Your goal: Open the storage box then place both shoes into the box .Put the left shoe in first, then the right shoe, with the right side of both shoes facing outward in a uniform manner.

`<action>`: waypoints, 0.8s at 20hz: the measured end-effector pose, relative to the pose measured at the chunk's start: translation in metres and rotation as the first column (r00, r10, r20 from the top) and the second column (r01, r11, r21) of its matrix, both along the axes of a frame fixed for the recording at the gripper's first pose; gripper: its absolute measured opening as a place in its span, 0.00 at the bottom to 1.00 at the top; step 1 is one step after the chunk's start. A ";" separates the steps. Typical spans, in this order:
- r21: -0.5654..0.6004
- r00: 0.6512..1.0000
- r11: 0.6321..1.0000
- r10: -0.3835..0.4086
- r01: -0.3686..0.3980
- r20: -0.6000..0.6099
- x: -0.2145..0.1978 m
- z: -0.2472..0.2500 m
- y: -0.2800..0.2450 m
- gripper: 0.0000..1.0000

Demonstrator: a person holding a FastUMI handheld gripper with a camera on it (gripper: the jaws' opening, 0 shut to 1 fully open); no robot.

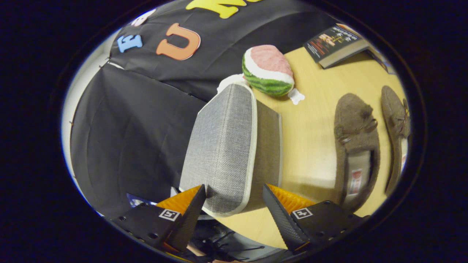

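Early stage: gripper (234,204) spread apart around the grey storage box (226,146), lid apparently unopened, both shoes (356,146) waiting on the desk (310,138).

So the grey woven-fabric storage box (223,146) with pale cream piping is sitting on the light wooden table (314,146), lid looking shut, its near corner poking in between the gripper (234,204) fingers, which are standing apart around it. Well off to the side, two brown fuzzy moccasin slippers (356,142) (396,128) with little bows are lying side by side, soles down, pale insoles showing.
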State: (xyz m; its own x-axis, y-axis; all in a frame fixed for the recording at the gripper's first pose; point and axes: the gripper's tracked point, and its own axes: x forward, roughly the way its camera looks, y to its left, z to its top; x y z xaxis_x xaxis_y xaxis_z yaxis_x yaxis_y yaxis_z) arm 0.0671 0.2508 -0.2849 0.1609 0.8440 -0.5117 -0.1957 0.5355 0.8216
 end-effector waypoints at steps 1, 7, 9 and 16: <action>0.020 0.999 1.000 0.002 -0.001 -0.041 0.000 0.000 -0.001 0.95; 0.062 0.992 0.998 0.038 -0.031 -0.121 -0.006 0.006 0.006 0.73; 0.070 0.991 0.997 0.052 -0.043 -0.123 -0.007 0.013 0.004 0.68; 0.051 0.995 0.998 0.031 -0.026 -0.091 -0.002 0.024 -0.006 0.52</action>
